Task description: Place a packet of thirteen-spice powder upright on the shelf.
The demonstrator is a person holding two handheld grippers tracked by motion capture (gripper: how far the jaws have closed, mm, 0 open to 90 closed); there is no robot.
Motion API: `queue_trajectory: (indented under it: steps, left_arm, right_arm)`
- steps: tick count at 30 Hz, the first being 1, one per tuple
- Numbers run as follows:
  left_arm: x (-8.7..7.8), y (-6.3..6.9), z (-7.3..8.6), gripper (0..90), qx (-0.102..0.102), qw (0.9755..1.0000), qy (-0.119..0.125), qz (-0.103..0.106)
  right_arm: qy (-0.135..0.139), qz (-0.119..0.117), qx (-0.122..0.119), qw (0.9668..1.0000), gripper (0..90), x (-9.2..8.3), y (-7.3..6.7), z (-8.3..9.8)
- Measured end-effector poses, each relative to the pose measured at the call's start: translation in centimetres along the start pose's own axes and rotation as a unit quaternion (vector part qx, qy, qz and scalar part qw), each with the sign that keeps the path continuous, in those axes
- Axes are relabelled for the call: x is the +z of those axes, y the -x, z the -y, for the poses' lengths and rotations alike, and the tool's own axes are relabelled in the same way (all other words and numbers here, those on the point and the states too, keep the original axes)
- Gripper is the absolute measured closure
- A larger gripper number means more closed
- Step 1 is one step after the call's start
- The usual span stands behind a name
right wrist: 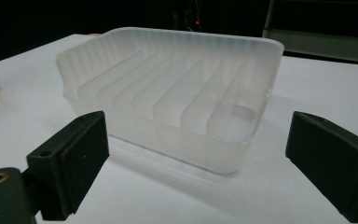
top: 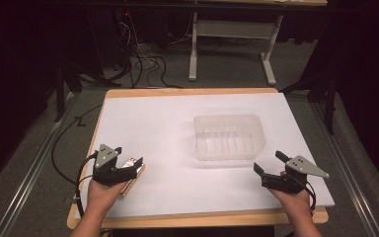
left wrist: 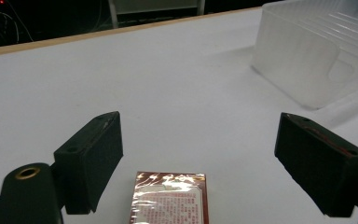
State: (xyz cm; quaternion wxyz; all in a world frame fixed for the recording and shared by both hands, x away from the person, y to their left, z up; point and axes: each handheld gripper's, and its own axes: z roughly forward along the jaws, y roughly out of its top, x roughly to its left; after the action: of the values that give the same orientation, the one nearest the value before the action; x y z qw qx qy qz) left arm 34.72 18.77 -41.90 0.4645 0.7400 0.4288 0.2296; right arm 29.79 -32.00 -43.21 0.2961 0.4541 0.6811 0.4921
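Resting on the white tabletop (top: 168,123) near its front left corner, the small red packet (left wrist: 170,200) lies flat between the spread fingers (left wrist: 93,158) of the left gripper (top: 126,169), untouched. Right gripper (top: 269,163), fingers (right wrist: 70,161) likewise released and holding nothing, faces the clear ribbed plastic bin (top: 229,136) at mid-table.

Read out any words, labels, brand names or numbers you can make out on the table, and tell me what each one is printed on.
Small red and white packet between the left gripper's open jaws: rows of fine print on its white panel, too small and blurred to read.
Clear ribbed plastic bin: no text or label in sight.
White table: no markings.
Nothing can be quoted.
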Motion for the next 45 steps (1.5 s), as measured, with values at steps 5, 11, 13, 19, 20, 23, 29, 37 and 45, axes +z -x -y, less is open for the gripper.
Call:
queue_trajectory:
  steps: [5,11,13,19,20,23,29,37,45]
  left_arm:
    - [0.2,0.5,0.1,15.2,0.001,1.0000,-0.003,0.009]
    - [0.5,0.9,0.4,15.1,0.013,0.9997,-0.015,0.016]
    - [0.4,0.9,0.4,15.1,0.013,0.9996,-0.016,0.017]
    - [0.3,1.1,0.6,15.3,0.015,0.9996,-0.015,0.019]
    - [0.3,1.1,0.6,15.3,0.014,0.9996,-0.014,0.020]
    - [-0.1,1.2,0.7,15.8,0.014,0.9996,-0.007,0.023]
    - [-0.3,1.4,0.8,15.8,0.013,0.9995,-0.005,0.027]
    - [0.1,1.7,0.8,16.2,0.026,0.9992,-0.022,0.021]
    - [1.0,2.2,1.1,16.3,0.044,0.9974,-0.056,0.012]
  right_arm:
    - [0.006,-0.003,-0.003,1.0000,3.1,-0.5,-0.4,-0.2]
    - [0.008,0.000,-0.003,1.0000,0.4,-0.9,-0.4,-0.4]
    - [0.007,0.000,-0.002,1.0000,0.3,-0.9,-0.4,-0.4]
    - [0.005,-0.003,-0.005,1.0000,0.2,-1.0,-0.5,-0.5]
    - [0.004,-0.003,-0.007,1.0000,0.2,-1.1,-0.5,-0.5]
    - [0.000,-0.005,-0.009,1.0000,0.2,-1.2,-0.4,-0.3]
    - [-0.001,-0.011,-0.009,0.9999,0.2,-1.5,0.0,0.2]
    - [-0.016,-0.011,-0.008,0.9998,0.2,-1.0,0.5,0.6]
    - [-0.020,-0.024,-0.013,0.9994,0.2,-0.7,0.0,0.5]
